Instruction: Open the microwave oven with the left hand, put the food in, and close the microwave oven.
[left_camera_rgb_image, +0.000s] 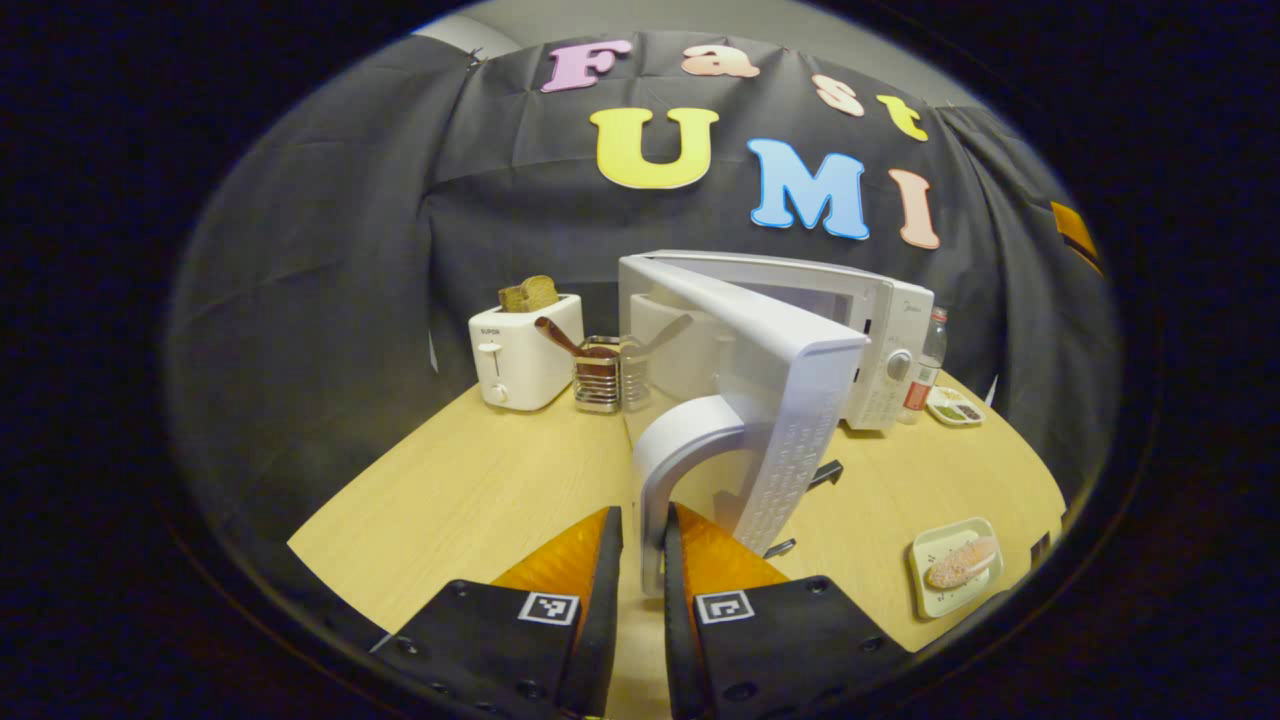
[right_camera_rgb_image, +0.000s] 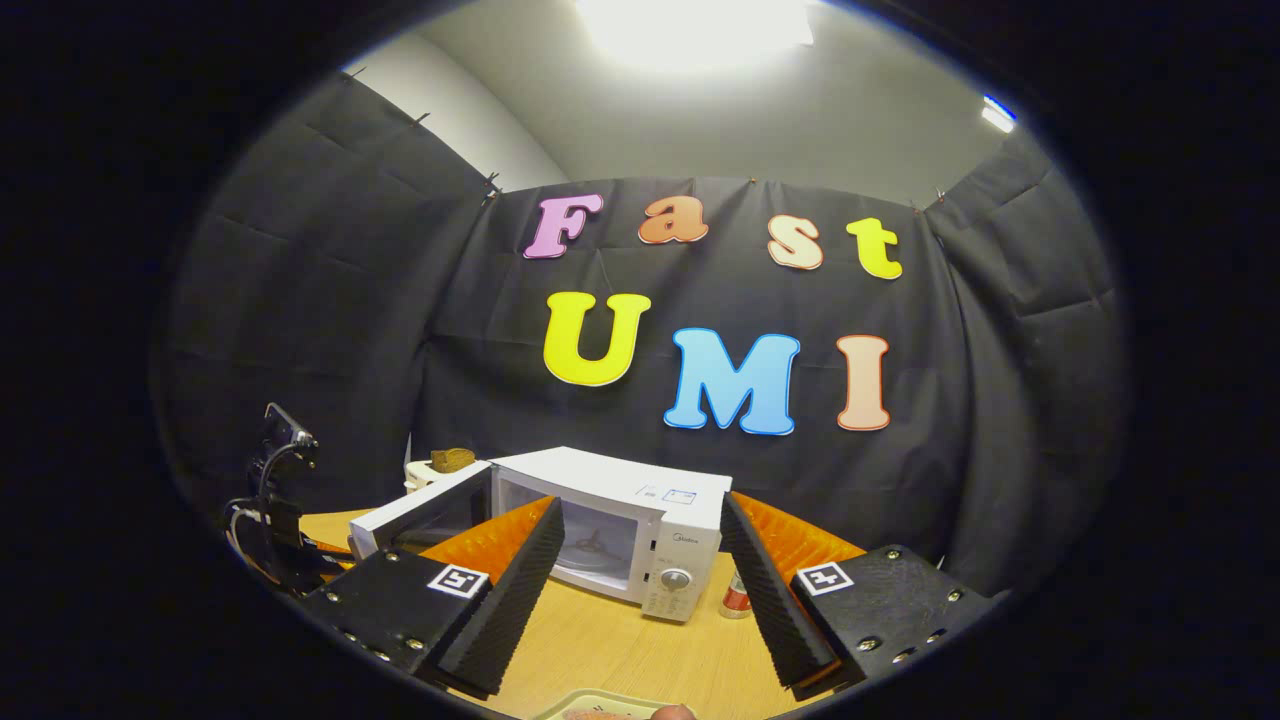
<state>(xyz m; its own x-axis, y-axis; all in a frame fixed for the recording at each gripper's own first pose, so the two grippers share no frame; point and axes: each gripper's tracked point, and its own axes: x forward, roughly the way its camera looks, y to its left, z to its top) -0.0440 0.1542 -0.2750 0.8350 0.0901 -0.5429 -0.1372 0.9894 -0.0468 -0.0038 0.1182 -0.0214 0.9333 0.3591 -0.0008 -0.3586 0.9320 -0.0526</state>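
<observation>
The white microwave (left_camera_rgb_image: 880, 340) stands at the back of the wooden table, its door (left_camera_rgb_image: 790, 400) swung wide open toward me. My left gripper (left_camera_rgb_image: 643, 518) is shut on the door's curved white handle (left_camera_rgb_image: 680, 440), whose lower end sits between the fingers. The food, an oblong bread-like piece (left_camera_rgb_image: 962, 562), lies on a pale square plate (left_camera_rgb_image: 925, 590) at the table's right front. In the right gripper view my right gripper (right_camera_rgb_image: 640, 510) hangs open above the table, with nothing between its fingers, facing the microwave (right_camera_rgb_image: 640, 520) and its open door (right_camera_rgb_image: 420, 515). The plate's rim (right_camera_rgb_image: 590, 708) peeks in below.
A white toaster (left_camera_rgb_image: 525, 350) with bread stands at the back left, a metal utensil rack (left_camera_rgb_image: 600, 378) beside it. A bottle (left_camera_rgb_image: 925, 365) and a small dish (left_camera_rgb_image: 955, 405) sit right of the microwave. A dark device with cables (right_camera_rgb_image: 275, 490) shows at the left.
</observation>
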